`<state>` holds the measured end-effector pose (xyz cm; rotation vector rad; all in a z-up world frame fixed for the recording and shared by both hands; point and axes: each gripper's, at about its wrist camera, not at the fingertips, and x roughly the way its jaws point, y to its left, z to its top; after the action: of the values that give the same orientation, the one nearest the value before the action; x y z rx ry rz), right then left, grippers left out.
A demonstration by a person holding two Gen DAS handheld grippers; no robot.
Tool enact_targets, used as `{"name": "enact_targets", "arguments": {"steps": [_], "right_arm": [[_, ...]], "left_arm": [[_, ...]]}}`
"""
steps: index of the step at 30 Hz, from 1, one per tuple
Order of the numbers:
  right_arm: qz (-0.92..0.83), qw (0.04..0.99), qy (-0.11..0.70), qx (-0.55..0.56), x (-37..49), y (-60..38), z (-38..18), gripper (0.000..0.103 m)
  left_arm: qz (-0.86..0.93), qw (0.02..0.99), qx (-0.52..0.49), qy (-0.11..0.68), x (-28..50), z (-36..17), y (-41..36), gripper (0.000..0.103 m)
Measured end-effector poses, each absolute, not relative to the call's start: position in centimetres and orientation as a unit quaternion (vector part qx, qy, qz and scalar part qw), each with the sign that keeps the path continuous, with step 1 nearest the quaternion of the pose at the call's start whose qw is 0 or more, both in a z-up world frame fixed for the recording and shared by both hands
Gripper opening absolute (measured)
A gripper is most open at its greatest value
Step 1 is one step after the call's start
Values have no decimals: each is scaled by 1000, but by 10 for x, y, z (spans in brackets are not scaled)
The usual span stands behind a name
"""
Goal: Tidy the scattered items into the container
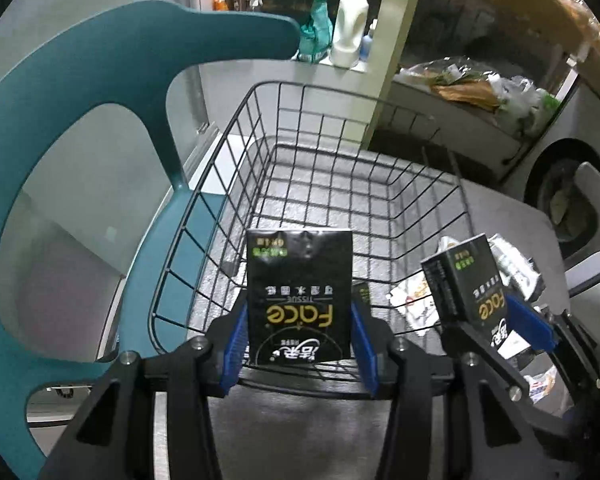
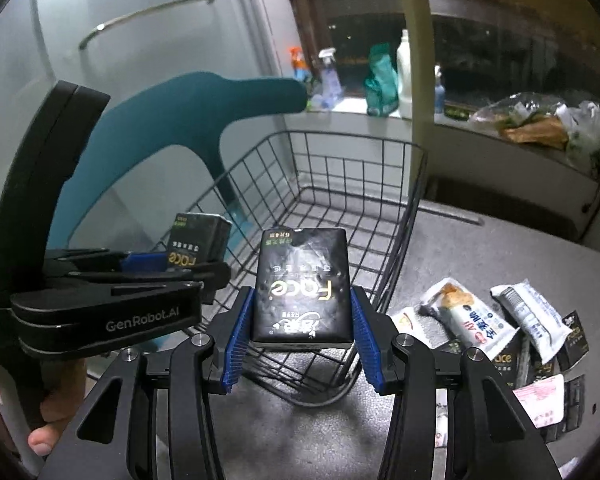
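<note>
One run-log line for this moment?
left gripper: shut on tissue pack | right gripper: shut on second pack | wire basket: empty

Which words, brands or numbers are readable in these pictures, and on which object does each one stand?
"Face": gold letters, upside down, on the black tissue pack in the left gripper.
"TISSUE": small, above it on that pack.
"Face": on the second tissue pack in the right gripper.
"GenRobot.AI": on the left gripper's side.
Chinese characters on both packs and on the white snack wrappers: too small or blurred to read.

Light was dim and cool; glare sheened the tissue pack point(image 2: 300, 284). Edges bowed and vignetted black, with slight blur.
</note>
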<state>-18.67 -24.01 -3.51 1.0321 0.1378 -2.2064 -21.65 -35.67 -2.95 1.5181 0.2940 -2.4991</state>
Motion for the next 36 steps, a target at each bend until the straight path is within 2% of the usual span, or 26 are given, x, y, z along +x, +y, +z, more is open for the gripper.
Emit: {"name": "enact_targets", "arguments": {"steps": [8, 14, 21, 25, 27, 31, 36], "right_arm": [[-852, 334, 65, 398, -195, -248, -42, 49], [-852, 338, 51, 396, -192, -243, -37, 49], [-862, 327, 31, 386, -177, -201, -15, 49], [-877, 297, 33, 376, -162, -152, -10, 49], [-880, 278, 33, 384, -155, -127, -14, 53], [-878, 240, 30, 413, -143, -75, -36, 55], [-877, 201, 27, 435, -143, -29, -63, 55]], "left_arm": [[-838, 107, 523, 116, -219, -44, -373, 53], [-842, 106, 518, 112, -217, -40, -373, 58], [-845, 89, 515, 113, -202, -29, -360, 58], [-852, 56, 511, 98, -185, -19, -327, 58], [-853, 38, 512, 88, -177, -17, -304, 58], [-849, -12, 524, 62, -162, -20, -248, 58], [-837, -51, 543, 37, -160, -41, -188, 64]]}}
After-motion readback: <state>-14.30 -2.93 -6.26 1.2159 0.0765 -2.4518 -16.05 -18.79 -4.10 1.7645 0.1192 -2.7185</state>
